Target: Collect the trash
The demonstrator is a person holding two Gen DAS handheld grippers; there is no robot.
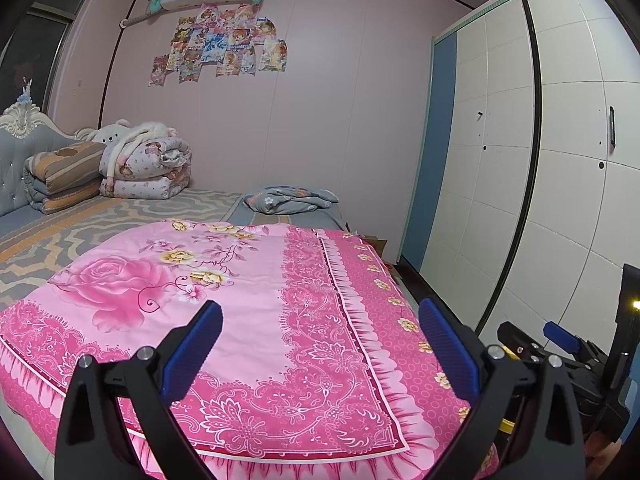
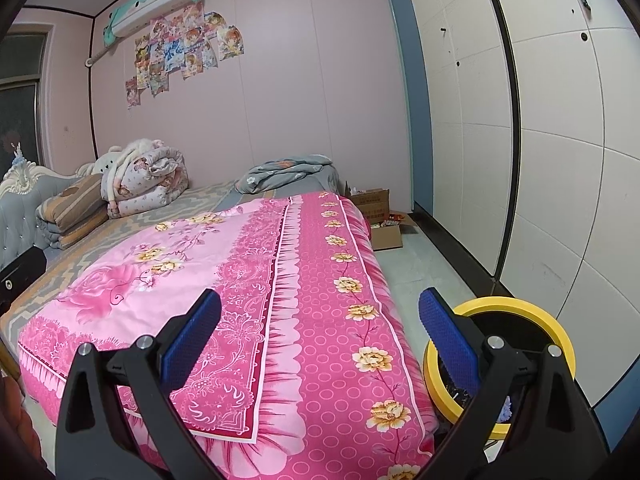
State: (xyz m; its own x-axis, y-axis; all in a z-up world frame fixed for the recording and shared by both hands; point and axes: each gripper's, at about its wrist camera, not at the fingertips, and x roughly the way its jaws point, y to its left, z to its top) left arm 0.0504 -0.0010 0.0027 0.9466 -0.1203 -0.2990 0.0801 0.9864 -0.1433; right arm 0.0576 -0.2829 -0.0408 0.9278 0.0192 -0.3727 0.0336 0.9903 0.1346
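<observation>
My left gripper (image 1: 320, 308) hangs open over the foot of a bed with a pink flowered bedspread (image 1: 248, 280), nothing between its blue pads. My right gripper (image 2: 320, 296) is open too, empty, above the bed's right corner. A round bin with a yellow rim (image 2: 532, 305) and a dark inside stands on the floor right of the bed, partly hidden behind the right finger. No loose trash shows on the bedspread (image 2: 320, 320). In the left wrist view, one blue pad (image 1: 560, 336) of the right gripper shows at the right edge.
Cardboard boxes (image 2: 386, 236) with colourful packets around them sit on the floor past the bed's far corner. White wardrobe doors (image 2: 560, 140) line the right side. Folded quilts (image 1: 144, 168) and a grey blanket (image 1: 292, 198) lie at the head of the bed.
</observation>
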